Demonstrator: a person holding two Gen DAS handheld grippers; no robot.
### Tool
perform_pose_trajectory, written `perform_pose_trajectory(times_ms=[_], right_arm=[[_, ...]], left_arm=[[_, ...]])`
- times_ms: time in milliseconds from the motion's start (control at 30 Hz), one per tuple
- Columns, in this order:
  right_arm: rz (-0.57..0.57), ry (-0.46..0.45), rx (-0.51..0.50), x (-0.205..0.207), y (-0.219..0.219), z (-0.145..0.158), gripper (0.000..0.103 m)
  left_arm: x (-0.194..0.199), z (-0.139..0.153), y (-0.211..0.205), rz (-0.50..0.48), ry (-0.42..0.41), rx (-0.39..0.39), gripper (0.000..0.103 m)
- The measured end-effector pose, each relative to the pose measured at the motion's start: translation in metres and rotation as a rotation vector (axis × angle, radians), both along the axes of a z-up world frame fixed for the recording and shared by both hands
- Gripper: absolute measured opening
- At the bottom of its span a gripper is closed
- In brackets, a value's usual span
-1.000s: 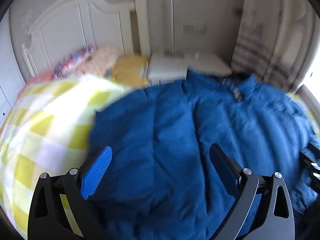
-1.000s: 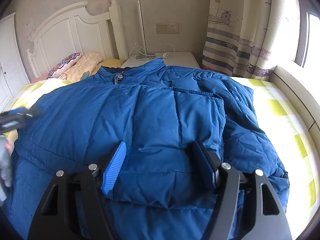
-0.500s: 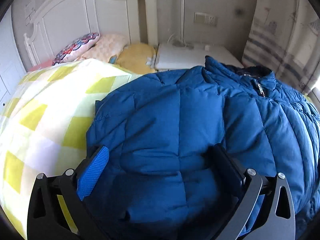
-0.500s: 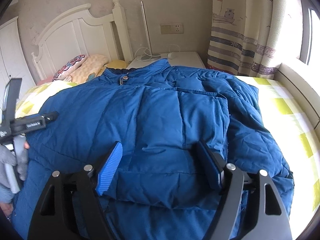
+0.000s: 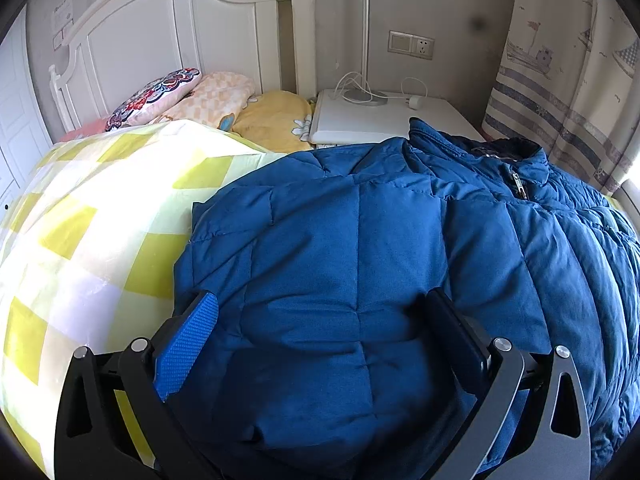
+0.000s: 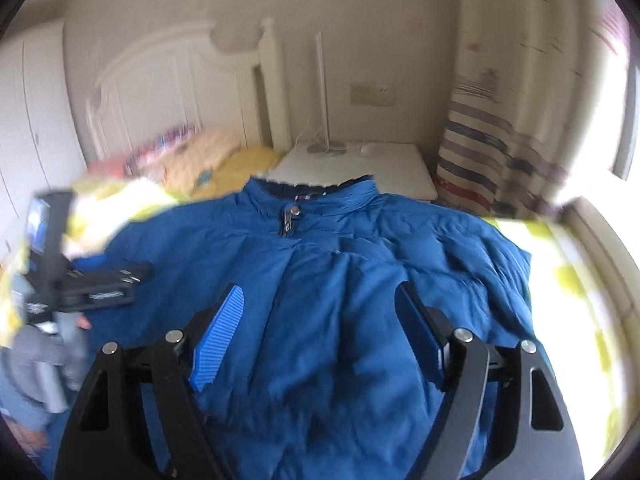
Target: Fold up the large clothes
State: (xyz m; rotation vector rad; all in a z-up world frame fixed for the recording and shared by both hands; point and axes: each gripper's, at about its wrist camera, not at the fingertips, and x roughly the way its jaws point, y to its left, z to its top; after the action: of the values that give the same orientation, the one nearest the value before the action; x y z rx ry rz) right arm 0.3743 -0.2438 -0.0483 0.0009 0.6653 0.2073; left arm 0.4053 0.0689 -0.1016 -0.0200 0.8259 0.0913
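Note:
A large blue puffer jacket [image 5: 360, 260] lies front up on the bed, its collar and zip [image 6: 290, 216] toward the headboard. A folded-over padded part bulges between the fingers of my left gripper [image 5: 320, 304], which rests low on the jacket's left side with its jaws wide and open. The right wrist view is blurred. It shows the jacket [image 6: 340, 280] spread below my right gripper [image 6: 320, 296], which hovers over the middle with jaws wide and nothing pinched. At the left of that view the left gripper [image 6: 136, 276] sits on the jacket, held by a hand.
A yellow-and-white checked bed cover [image 5: 100, 220] lies bare left of the jacket. Pillows [image 5: 200, 96] sit against the white headboard [image 5: 160, 40]. A white nightstand [image 5: 360, 124] with a lamp and cables stands behind the collar. A striped curtain [image 5: 560, 80] hangs at the right.
My left gripper sank onto the jacket's left side, then stayed still. My right gripper rose and drew back from the jacket, its jaws a little wider, and its view went blurry.

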Motion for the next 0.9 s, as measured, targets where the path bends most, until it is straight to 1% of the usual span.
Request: perform_pose_trajectory(times_ms=[67,100,133,267,333,400,433,467,533,633,667,700,733,800,833,867,900], right_arm=[[-0.025,0.074,-0.043,0.026,0.005,-0.021,0.078],[-0.031,0.112,-0.042,0.037,0.003,-0.034,0.081],[-0.028,0.131,-0.017,0.043,0.001,-0.042,0.082],[-0.011,0.156,-0.014,0.043,0.002,-0.034,0.082],[-0.039,0.130,-0.008,0.043,-0.011,-0.025,0.082],[-0.122,0.098,0.023,0.047,-0.033,-0.016,0.082],[-0.154,0.102,0.050,0.051,-0.045,-0.016,0.082],[-0.184,0.129,0.062,0.060,-0.054,-0.024,0.082],[-0.162,0.160,0.029,0.069,-0.053,-0.043,0.084],[-0.164,0.137,-0.017,0.067,-0.046,-0.046,0.084],[-0.161,0.136,-0.015,0.067,-0.045,-0.046,0.085],[-0.152,0.141,0.014,0.067,-0.049,-0.047,0.086],[-0.146,0.146,0.064,0.065,-0.055,-0.045,0.086],[-0.182,0.129,0.077,0.054,-0.059,-0.037,0.085],[-0.208,0.102,0.070,0.042,-0.058,-0.029,0.086],[-0.198,0.058,0.083,0.026,-0.052,-0.019,0.086],[-0.160,0.024,0.095,0.013,-0.045,-0.010,0.086]], left_arm=[[0.000,0.000,0.000,0.000,0.000,-0.001,0.099],[0.000,0.000,0.000,-0.001,-0.001,-0.003,0.099],[0.000,0.000,0.001,-0.001,-0.002,-0.006,0.099],[0.000,0.000,0.002,-0.001,-0.001,-0.018,0.099],[0.001,-0.001,0.002,0.000,0.001,-0.023,0.099],[0.000,-0.001,0.002,0.000,0.000,-0.025,0.099],[0.000,-0.001,0.002,0.000,0.000,-0.026,0.099],[0.001,-0.001,0.002,0.000,0.000,-0.027,0.099],[0.001,-0.001,0.002,-0.002,-0.001,-0.028,0.099],[0.000,-0.001,0.002,-0.002,-0.003,-0.035,0.099],[0.000,-0.001,0.002,-0.002,-0.003,-0.036,0.099],[0.001,-0.001,0.002,-0.001,-0.003,-0.038,0.099],[0.001,-0.001,0.001,-0.001,-0.002,-0.038,0.099],[0.001,-0.001,0.000,0.001,-0.001,-0.037,0.099],[0.001,-0.001,0.000,0.002,-0.001,-0.038,0.099],[0.001,-0.001,0.001,0.002,0.000,-0.039,0.099],[0.001,-0.001,0.001,0.003,0.001,-0.039,0.099]])
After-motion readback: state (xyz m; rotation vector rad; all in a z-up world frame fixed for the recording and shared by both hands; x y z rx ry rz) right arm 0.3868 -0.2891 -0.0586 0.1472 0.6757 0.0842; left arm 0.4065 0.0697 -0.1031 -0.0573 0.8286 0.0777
